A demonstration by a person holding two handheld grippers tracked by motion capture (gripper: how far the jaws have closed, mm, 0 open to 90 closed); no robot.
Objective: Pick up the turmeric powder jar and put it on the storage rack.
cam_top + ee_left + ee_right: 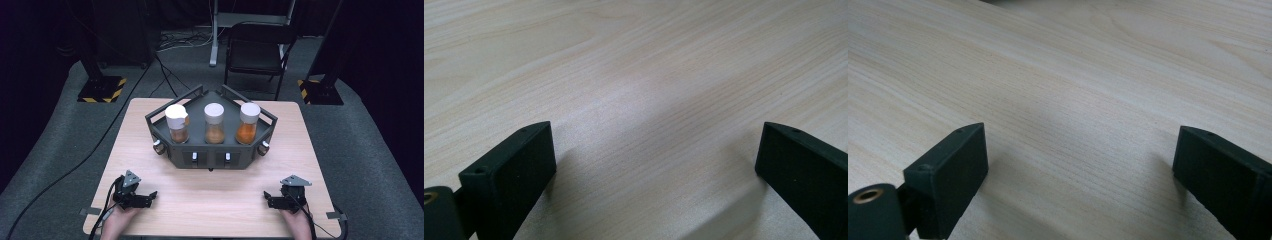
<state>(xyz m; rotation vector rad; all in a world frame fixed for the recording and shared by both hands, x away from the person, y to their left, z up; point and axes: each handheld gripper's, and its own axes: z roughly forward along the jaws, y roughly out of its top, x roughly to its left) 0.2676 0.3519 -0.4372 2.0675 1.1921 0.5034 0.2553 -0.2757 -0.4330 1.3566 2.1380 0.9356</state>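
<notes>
Dark carpet and black stands ring the pale wooden table (210, 200), with a folding chair (257, 50) beyond its far edge at the top of the frame. I have both tools parked low near the bottom edge: the left gripper (145, 199) at the lower left and the right gripper (272, 199) at the lower right, each pointing inward toward the middle of the frame. In the left gripper view its jaws stand wide apart with bare wood grain between them, and the right gripper view shows the same, so neither holds anything. What I would go for sits in the dark grey rack (165, 131) at the centre of the frame: three upright spice jars with white caps, their long axes vertical. The left jar (177, 123) has brownish contents, the middle jar (214, 123) tan, and the right jar (248, 123) orange. They lie up-frame from both sets of jaws, well apart from them, across open tabletop. My judgement is that the left gripper is nearer the left jar and the right gripper nearer the right jar, while the middle one is about equal for both. Any reach must come in over the rack's front wall. I can read no label, brand or writing on jars or rack at this size.
</notes>
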